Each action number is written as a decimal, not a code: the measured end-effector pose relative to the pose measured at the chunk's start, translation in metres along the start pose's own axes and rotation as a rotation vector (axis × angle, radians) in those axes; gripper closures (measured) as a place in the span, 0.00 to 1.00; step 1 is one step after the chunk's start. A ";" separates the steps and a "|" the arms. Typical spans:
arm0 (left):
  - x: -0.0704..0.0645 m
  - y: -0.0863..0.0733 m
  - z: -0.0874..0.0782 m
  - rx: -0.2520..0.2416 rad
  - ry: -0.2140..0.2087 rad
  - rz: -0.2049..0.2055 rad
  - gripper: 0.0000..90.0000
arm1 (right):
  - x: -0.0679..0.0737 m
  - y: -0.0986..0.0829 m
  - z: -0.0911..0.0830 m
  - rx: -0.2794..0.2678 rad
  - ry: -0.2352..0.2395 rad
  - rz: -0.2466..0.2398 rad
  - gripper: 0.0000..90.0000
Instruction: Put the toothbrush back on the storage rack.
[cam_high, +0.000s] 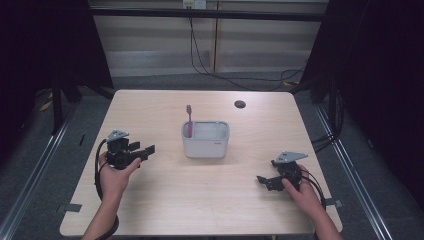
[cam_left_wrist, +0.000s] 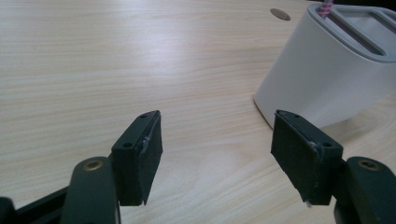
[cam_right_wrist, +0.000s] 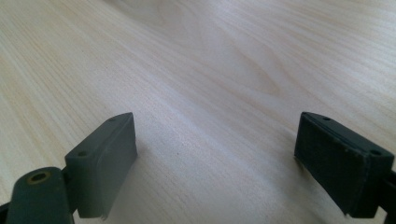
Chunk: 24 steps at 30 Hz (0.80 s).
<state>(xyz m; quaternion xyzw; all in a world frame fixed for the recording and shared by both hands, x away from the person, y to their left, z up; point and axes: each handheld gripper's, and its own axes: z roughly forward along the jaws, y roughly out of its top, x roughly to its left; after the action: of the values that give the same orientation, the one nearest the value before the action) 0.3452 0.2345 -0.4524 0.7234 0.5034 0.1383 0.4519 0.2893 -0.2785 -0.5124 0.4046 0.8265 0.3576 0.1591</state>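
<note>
A white rectangular holder (cam_high: 205, 140) stands at the middle of the wooden table (cam_high: 200, 200), with a pink toothbrush (cam_high: 189, 120) upright in its left slot. My left gripper (cam_high: 144, 150) rests on the table to the holder's left, open and holding nothing. In the left gripper view the holder (cam_left_wrist: 327, 70) is ahead to the right, beyond the spread jaws, with the pink toothbrush (cam_left_wrist: 326, 7) poking out at the top edge. My right gripper (cam_high: 265, 181) sits near the front right of the table, open and holding nothing, its jaws pointing left over bare wood (cam_right_wrist: 210, 93).
A dark round cable hole (cam_high: 240, 104) is set in the table's back right, also the cable hole (cam_left_wrist: 280, 14) in the left gripper view. Black curtains flank the table. Cables trail on the floor behind it.
</note>
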 end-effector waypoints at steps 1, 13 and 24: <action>0.001 -0.001 0.000 0.000 -0.001 0.000 0.37 | 0.000 0.000 0.000 0.000 0.001 0.000 0.14; 0.017 -0.014 -0.008 0.008 0.020 0.003 0.36 | 0.000 0.000 0.000 0.000 0.000 0.000 0.14; 0.033 -0.024 -0.017 0.028 0.027 0.024 0.35 | 0.000 0.000 0.000 0.000 0.000 0.000 0.14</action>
<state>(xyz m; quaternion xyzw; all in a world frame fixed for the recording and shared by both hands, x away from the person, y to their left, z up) 0.3342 0.2737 -0.4706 0.7338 0.5025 0.1465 0.4330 0.2893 -0.2785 -0.5124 0.4046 0.8265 0.3576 0.1591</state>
